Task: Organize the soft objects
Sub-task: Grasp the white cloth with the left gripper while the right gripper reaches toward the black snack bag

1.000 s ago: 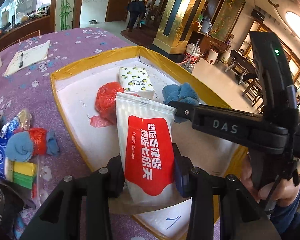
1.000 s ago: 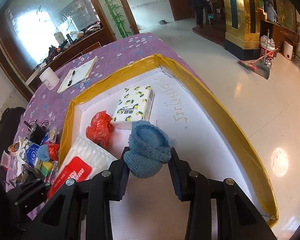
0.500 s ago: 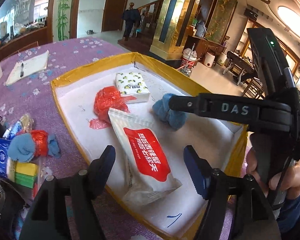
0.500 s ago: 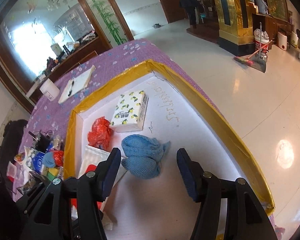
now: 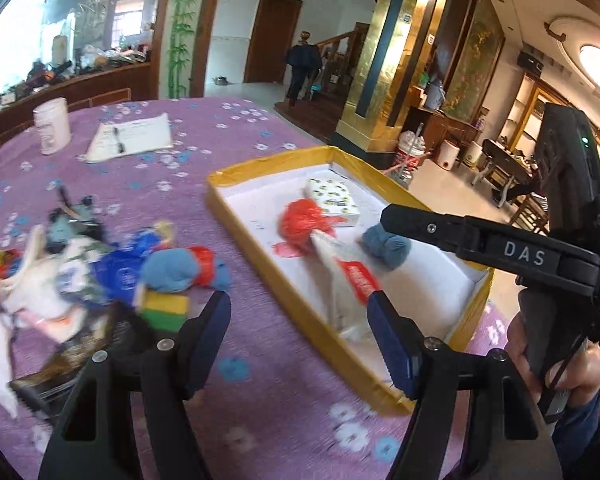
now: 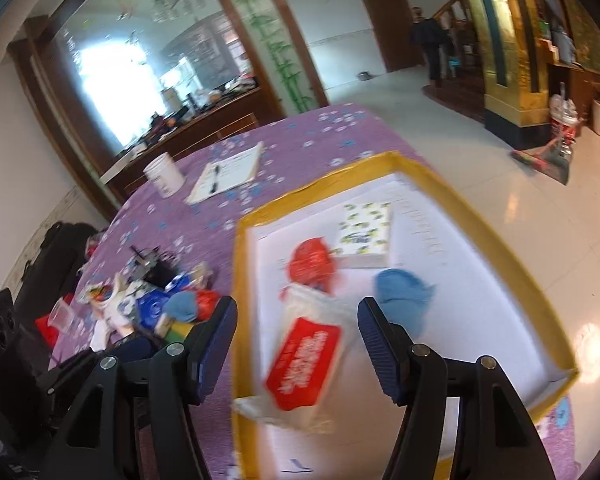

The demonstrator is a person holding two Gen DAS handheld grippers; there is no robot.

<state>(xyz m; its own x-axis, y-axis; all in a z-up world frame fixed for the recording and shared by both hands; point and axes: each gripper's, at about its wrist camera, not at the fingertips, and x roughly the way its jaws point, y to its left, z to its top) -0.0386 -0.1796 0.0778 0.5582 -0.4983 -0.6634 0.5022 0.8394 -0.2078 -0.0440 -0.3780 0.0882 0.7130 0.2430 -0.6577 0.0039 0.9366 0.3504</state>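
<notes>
A yellow-rimmed white tray [image 5: 296, 312] [image 6: 496, 236] lies on the purple cloth. In it are a red-labelled wipes pack [image 5: 350, 288] [image 6: 302, 364], a blue knit ball [image 5: 386, 246] [image 6: 402, 296], a red plastic bag [image 5: 302, 222] [image 6: 312, 262] and a lemon-print tissue pack [image 5: 332, 198] [image 6: 366, 232]. My left gripper [image 5: 298, 320] is open and empty above the tray's left rim. My right gripper [image 6: 294, 336] is open and empty above the wipes pack; its body shows in the left wrist view [image 5: 492, 246]. A pile of loose soft items [image 5: 112, 276] [image 6: 156, 308] lies left of the tray.
A notebook with a pen [image 5: 132, 140] [image 6: 226, 176] and a white cup [image 5: 52, 126] [image 6: 164, 174] sit at the table's far side. The pile holds a blue-and-red knit piece [image 5: 180, 268] and yellow-green sponges [image 5: 166, 310]. The floor lies beyond the tray's right rim.
Both grippers have let go, the left of the wipes pack and the right of the blue knit ball, and pulled back and left. The pile now shows more fully in both views.
</notes>
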